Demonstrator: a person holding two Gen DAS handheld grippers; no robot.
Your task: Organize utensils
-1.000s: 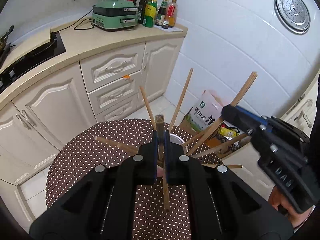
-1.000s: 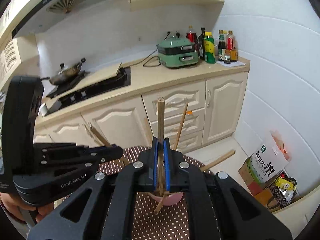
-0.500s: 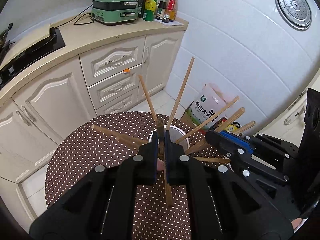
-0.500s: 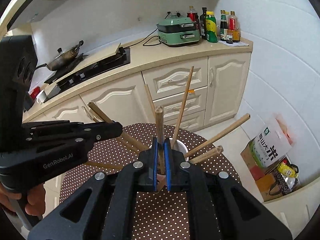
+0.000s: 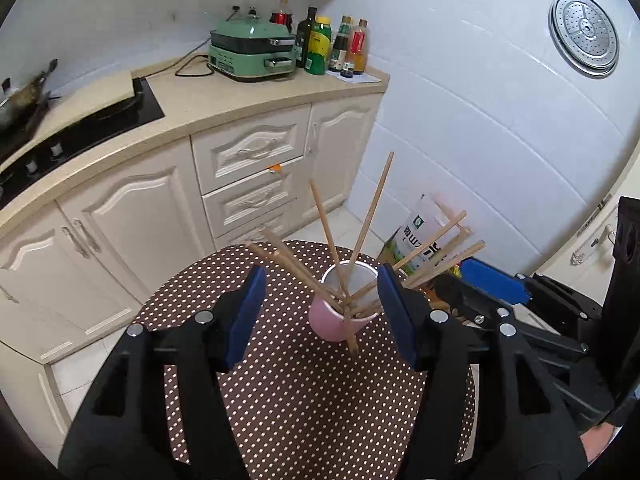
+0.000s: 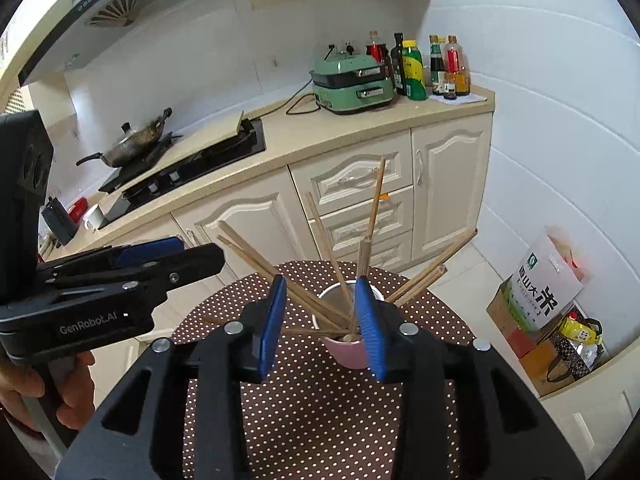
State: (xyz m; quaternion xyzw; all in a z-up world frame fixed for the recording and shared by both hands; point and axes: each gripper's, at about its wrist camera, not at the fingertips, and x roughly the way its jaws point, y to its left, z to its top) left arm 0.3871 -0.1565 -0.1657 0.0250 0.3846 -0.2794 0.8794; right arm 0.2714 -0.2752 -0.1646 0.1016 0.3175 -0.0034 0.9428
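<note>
A pink cup [image 5: 330, 324] with a white inside stands on a round brown polka-dot table [image 5: 288, 396]. Several wooden chopsticks [image 5: 374, 208] stand in it, fanned out in all directions. My left gripper [image 5: 322, 316] is open and empty, its blue pads on either side of the cup, just above it. In the right wrist view the cup [image 6: 352, 350] and chopsticks [image 6: 376, 200] sit between the blue pads of my right gripper [image 6: 322, 328], which is open and empty. The left gripper [image 6: 120, 280] shows at that view's left; the right gripper [image 5: 492, 284] shows at the left wrist view's right.
Cream kitchen cabinets [image 5: 248, 184] and a counter with a green electric cooker [image 5: 252, 54], several bottles [image 5: 328, 48] and a black hob [image 5: 80, 128] stand behind the table. A rice bag [image 6: 540, 292] and other bags sit on the floor by the white tiled wall.
Both grippers were shut, each on a chopstick held over the cup. Both have opened and the chopsticks now stand in the cup.
</note>
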